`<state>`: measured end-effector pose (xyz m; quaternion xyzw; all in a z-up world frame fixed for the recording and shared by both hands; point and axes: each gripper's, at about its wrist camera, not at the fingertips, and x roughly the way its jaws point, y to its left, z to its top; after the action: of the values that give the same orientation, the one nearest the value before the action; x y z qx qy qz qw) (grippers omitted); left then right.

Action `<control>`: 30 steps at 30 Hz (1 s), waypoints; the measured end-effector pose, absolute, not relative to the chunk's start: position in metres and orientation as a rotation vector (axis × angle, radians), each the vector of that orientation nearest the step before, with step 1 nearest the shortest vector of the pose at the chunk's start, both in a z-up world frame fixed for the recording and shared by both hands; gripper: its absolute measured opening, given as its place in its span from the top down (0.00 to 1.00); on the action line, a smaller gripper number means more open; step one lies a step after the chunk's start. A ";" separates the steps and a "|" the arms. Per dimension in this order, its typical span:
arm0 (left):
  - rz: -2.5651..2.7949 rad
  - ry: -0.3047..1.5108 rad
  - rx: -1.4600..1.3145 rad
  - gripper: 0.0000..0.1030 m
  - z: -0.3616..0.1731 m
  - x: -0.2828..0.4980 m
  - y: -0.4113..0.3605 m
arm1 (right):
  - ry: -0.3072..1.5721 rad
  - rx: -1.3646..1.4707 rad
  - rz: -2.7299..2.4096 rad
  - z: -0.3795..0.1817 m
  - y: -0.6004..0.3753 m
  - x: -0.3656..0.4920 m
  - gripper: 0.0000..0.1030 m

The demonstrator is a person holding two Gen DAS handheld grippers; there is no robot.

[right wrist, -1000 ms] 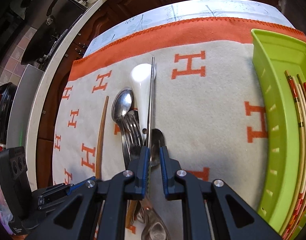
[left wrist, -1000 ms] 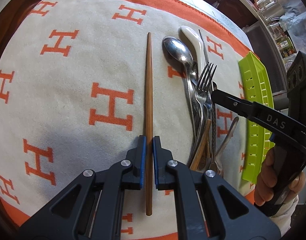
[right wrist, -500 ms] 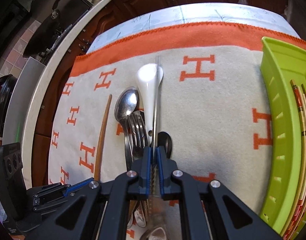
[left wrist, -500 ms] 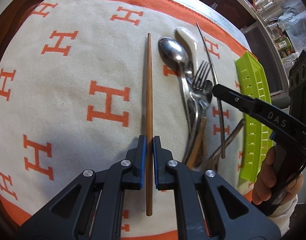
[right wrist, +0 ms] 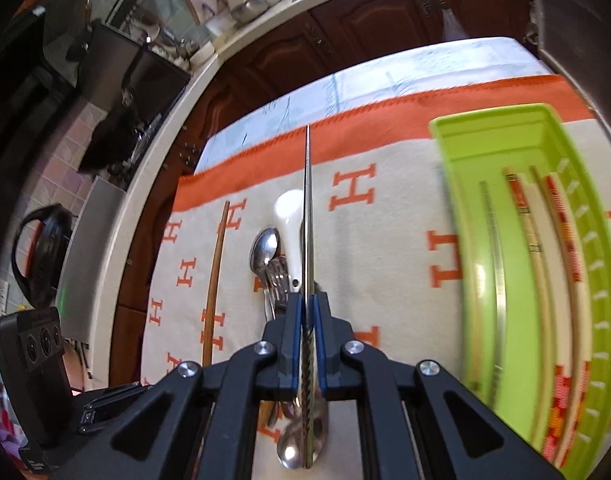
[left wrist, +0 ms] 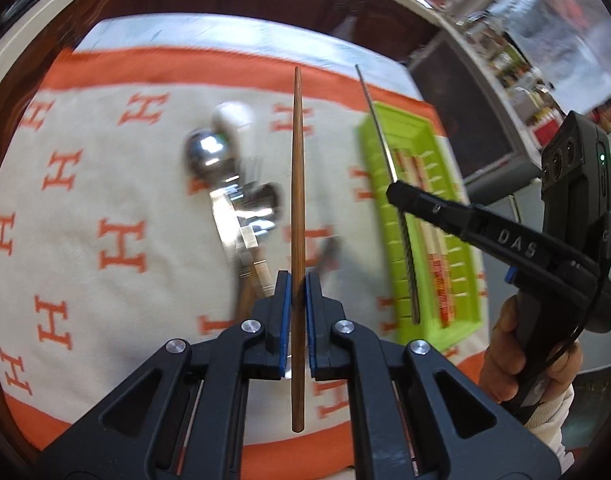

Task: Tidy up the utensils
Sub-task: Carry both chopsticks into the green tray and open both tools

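My left gripper (left wrist: 298, 280) is shut on a brown wooden chopstick (left wrist: 297, 180) and holds it above the blanket, pointing away. To its right, my right gripper (left wrist: 397, 194) is shut on a thin metal chopstick (left wrist: 375, 124) over the green tray (left wrist: 437, 336). In the right wrist view the right gripper (right wrist: 307, 304) clamps the metal chopstick (right wrist: 307, 200), with the wooden chopstick (right wrist: 215, 280) to the left. A white spoon (right wrist: 289, 216), a metal spoon (right wrist: 265, 248) and a fork (right wrist: 277, 280) lie piled on the blanket.
The green tray (right wrist: 493, 128) on the right holds several chopsticks (right wrist: 561, 240). A cream blanket with orange H marks (left wrist: 105, 184) covers the table. A hand (left wrist: 513, 360) grips the right gripper's handle. Dark cabinets and a cluttered counter lie beyond the table's far edge.
Both grippers rose. The left carried the wooden chopstick off the blanket and rightward. The right shut on the metal chopstick and lifted it off the pile toward the tray.
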<state>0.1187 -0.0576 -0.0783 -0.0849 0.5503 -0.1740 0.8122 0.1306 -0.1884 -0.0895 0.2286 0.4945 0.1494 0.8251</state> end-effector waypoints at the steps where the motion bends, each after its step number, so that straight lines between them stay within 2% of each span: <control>1: -0.384 1.170 -0.173 0.96 -0.074 0.119 -0.067 | 1.044 0.490 0.312 -0.084 -0.197 0.125 0.94; 10: -0.489 1.191 -0.188 0.96 -0.061 0.141 -0.172 | 1.051 0.394 0.166 -0.059 -0.272 0.100 0.94; 16: -0.464 1.260 -0.191 0.96 -0.093 0.159 -0.221 | 1.109 0.337 0.101 -0.072 -0.313 0.099 0.94; 21: -0.425 1.327 -0.154 0.95 -0.127 0.162 -0.238 | 1.146 0.376 0.121 -0.088 -0.329 0.097 0.94; 25: -0.419 1.327 -0.103 0.94 -0.132 0.158 -0.241 | 1.165 0.408 0.134 -0.101 -0.331 0.097 0.94; 27: -0.428 1.319 -0.091 0.85 -0.131 0.154 -0.240 | 1.182 0.426 0.132 -0.106 -0.332 0.099 0.94; 30: -0.410 1.286 -0.059 0.80 -0.126 0.146 -0.236 | 1.195 0.425 0.136 -0.109 -0.329 0.100 0.94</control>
<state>0.1461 -0.2362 -0.1257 -0.0273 0.5951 -0.1896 0.7805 0.0996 -0.3293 -0.1086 0.1982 0.5578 0.0635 0.8035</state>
